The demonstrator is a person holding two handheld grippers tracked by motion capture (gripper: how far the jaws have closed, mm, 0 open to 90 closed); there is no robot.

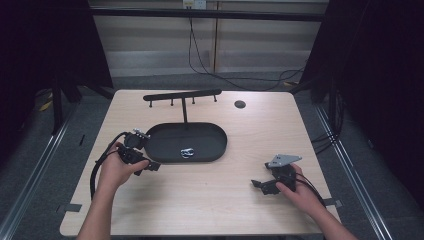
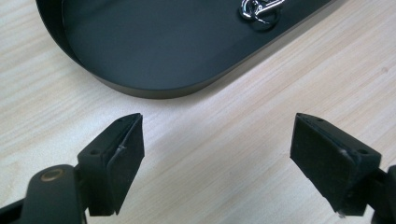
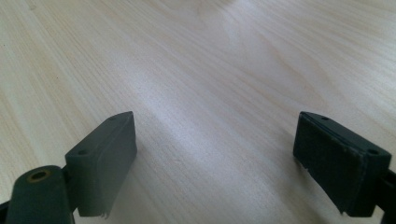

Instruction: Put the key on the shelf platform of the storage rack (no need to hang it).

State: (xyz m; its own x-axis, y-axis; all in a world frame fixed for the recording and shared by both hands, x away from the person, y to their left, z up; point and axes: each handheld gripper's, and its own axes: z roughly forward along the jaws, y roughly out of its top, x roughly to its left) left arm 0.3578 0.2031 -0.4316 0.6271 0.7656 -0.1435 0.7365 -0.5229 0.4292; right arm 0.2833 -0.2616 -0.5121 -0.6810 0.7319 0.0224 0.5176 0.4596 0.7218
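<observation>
A black oval tray (image 1: 205,140) lies in the middle of the wooden table (image 1: 215,200), and a small silver metal clasp (image 1: 187,152) rests inside it near its front wall. My left gripper (image 1: 146,151) sits at the tray's left end, open with nothing between its jaws. In the left gripper view the open gripper (image 2: 217,140) hovers over bare wood just short of the tray (image 2: 163,42), with the clasp (image 2: 259,11) at the top. My right gripper (image 1: 262,177) rests at the front right, apart from the tray. It (image 3: 215,140) is open over bare wood.
A black T-shaped rack (image 1: 182,95) with several small hooks rises from the tray's back edge. A round black grommet (image 1: 240,104) sits in the tabletop at the back right. Cables trail from both grippers and across the floor behind the table.
</observation>
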